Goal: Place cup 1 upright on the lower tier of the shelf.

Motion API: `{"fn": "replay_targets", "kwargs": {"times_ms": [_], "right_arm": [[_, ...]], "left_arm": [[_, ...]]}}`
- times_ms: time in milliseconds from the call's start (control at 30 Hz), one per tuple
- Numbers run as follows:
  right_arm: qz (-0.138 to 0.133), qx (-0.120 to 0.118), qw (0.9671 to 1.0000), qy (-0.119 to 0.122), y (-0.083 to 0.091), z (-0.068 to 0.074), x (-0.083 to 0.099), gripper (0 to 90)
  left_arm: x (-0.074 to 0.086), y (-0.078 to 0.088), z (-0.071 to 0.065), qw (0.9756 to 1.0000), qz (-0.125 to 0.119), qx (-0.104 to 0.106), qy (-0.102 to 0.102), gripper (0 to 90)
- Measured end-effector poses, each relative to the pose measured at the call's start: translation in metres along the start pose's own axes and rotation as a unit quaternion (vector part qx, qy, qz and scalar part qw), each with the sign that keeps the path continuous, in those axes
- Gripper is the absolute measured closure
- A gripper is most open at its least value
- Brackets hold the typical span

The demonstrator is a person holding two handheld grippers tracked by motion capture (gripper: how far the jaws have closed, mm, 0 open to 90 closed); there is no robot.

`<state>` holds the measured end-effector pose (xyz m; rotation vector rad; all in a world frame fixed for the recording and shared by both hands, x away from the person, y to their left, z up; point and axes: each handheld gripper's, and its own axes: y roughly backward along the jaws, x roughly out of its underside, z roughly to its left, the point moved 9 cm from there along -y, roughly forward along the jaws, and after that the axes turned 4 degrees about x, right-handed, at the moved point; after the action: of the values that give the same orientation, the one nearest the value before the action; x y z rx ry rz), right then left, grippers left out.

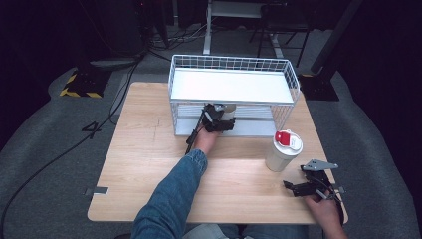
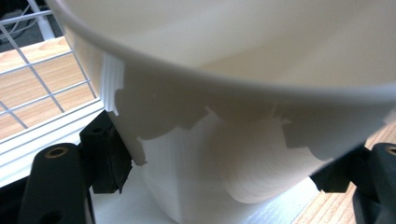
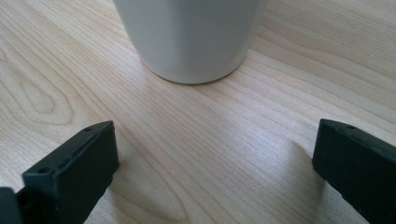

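Closest to the high view's camera, a denim sleeve [image 1: 171,199] is seen reaching forward over the worktop [image 1: 144,164], and the left tongs [image 1: 222,121] are carried to the open front of a white wire basket rack [image 1: 234,94]. These tongs are clamped on a cream cup [image 2: 243,140]: in the left gripper view the black pads [image 2: 109,158] are pressed against both sides of its wall below the rim, and the cup is seen resting just inside the rack's lower level, on the white floor of that level, with the wire grid to its left. In the high view only the cup's pale top is made out behind the tongs.

At the near right corner of the worktop the right tongs [image 1: 304,183] are held low, with jaws spread wide and nothing between them. Just beyond them a second cup, white with a red-and-white lid [image 1: 284,149], is stood upright on the wood, near but not touched; its base is shown ahead of the open jaws in the right gripper view.
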<state>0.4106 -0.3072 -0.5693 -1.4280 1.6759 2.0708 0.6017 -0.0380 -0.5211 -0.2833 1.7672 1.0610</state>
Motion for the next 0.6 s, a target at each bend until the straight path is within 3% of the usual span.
{"fn": "replay_targets", "kwargs": {"times_ms": [233,400,600], "right_arm": [[0.000,0.000,1.0000,0.000,0.0000,0.0000,0.0000,0.6],[0.000,0.000,1.0000,-0.001,0.0000,0.0001,0.0001,0.5],[0.000,0.000,1.0000,-0.001,0.0000,0.0001,0.0001,0.6]], "left_arm": [[0.0028,-0.0040,-0.0024,0.9999,0.007,0.008,-0.003,22.6],[0.0045,-0.0050,-0.0022,1.0000,0.008,0.000,0.002,22.5],[0.0053,-0.0048,-0.0025,0.9999,0.013,0.000,-0.008,22.5]]}}
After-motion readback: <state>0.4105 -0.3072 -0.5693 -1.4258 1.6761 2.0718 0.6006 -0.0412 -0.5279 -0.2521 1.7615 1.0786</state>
